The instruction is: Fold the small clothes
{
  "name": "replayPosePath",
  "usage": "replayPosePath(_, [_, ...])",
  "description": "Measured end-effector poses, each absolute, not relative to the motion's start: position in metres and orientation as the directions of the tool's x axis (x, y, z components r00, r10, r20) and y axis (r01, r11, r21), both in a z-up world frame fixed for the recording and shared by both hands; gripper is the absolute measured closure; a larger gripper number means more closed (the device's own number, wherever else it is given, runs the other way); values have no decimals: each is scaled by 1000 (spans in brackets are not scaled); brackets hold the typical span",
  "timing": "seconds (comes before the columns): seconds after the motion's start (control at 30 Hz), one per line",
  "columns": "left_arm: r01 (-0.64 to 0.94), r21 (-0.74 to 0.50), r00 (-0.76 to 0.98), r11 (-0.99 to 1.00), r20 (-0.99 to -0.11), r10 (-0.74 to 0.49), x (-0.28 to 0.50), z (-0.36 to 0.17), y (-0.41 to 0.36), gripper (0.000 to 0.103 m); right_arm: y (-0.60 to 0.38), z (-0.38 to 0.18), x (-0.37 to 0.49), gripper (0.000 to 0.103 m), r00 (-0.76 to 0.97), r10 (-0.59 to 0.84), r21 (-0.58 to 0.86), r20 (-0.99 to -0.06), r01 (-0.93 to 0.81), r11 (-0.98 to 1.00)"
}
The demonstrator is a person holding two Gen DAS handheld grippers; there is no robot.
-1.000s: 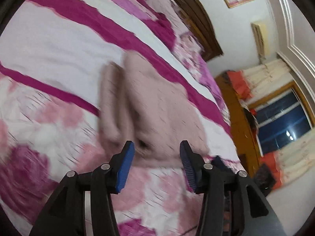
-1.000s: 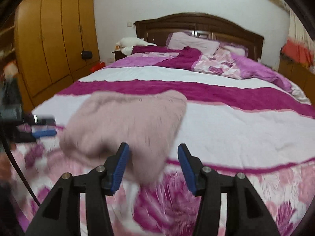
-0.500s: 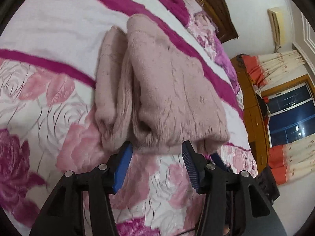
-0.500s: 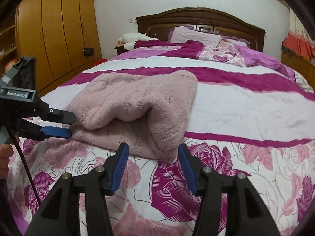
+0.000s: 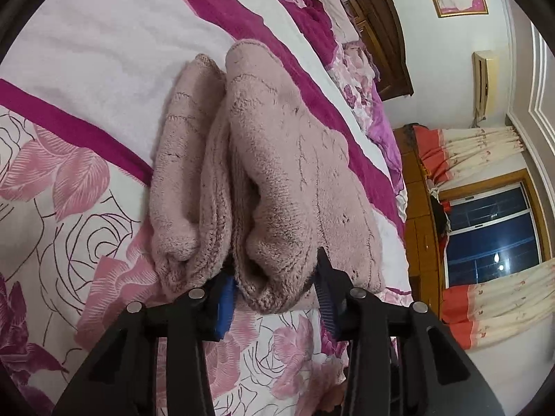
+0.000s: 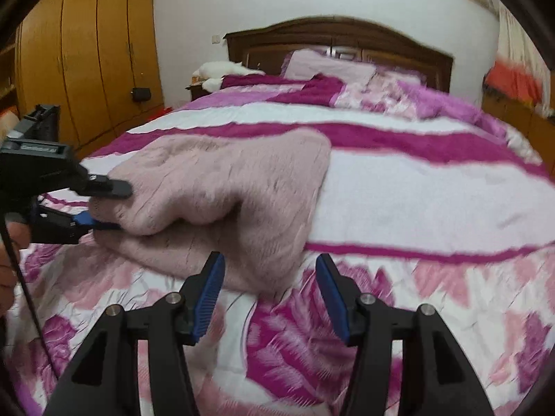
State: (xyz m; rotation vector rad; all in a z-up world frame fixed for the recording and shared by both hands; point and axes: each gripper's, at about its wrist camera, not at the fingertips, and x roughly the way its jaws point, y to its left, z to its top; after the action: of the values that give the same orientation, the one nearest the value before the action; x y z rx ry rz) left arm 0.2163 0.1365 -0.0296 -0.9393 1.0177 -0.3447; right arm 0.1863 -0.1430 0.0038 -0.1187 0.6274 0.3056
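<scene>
Your left gripper (image 5: 274,294) is closing on the pink sweater's (image 5: 277,159) folded edge at six o'clock on the bed (image 5: 86,52), while your right gripper (image 6: 269,293) is spreading, empty, likely needing its own corner next.

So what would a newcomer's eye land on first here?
The fluffy pink sweater, folded in a thick bundle near the foot of the bed. Next, the left gripper, whose jaws have just been closing around the sweater's near edge, while the right gripper stands open just short of the bundle's corner.
</scene>
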Motion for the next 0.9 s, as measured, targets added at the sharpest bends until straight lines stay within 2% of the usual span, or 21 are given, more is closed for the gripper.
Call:
replayPosePath(0.1, [-161,-800,514,578,-568,-643,218,-30,137,87,-127,2,203,39,787,169,-149,-594,-314,938])
replayPosePath(0.13, [-147,-796,513,587,-569,-643,223,-28,135,93,-124,1,209,39,779,170,-156,-603,-325,933])
replayPosePath(0.17, [-133,-788,516,601,-573,-637,224,-25,133,102,-122,1,212,50,773,177,-158,-609,-338,928])
replayPosePath(0.2, [-118,-775,522,621,-580,-626,226,-20,131,103,-120,3,213,83,777,181,-167,-603,-345,924])
replayPosePath(0.27, [-55,-775,551,630,-549,-628,219,-5,134,103,-122,13,203,87,830,144,-204,-538,-294,934])
replayPosePath(0.37, [-24,-751,596,660,-541,-594,210,8,154,103,-128,10,191,89,840,97,-250,-534,-267,931])
replayPosePath(0.43, [-49,-737,600,674,-561,-570,205,0,166,103,-138,-1,190,89,805,108,-192,-583,-266,945])
replayPosePath(0.5, [-94,-720,568,688,-606,-557,203,-19,167,103,-135,-4,188,88,781,112,-185,-614,-280,942])
replayPosePath(0.6, [-73,-647,558,759,-657,-507,200,-24,153,103,-131,-1,180,83,785,100,-214,-612,-286,934])
replayPosePath(0.73, [-52,-598,546,800,-688,-479,186,-7,145,103,-158,12,164,83,748,223,-52,-626,-325,944])
replayPosePath(0.8, [-39,-570,569,821,-688,-451,175,7,144,103,-171,25,157,83,758,256,-6,-600,-325,946])
replayPosePath(0.9, [1,-517,661,856,-642,-388,152,34,148,103,-176,48,162,83,779,294,12,-554,-345,938])
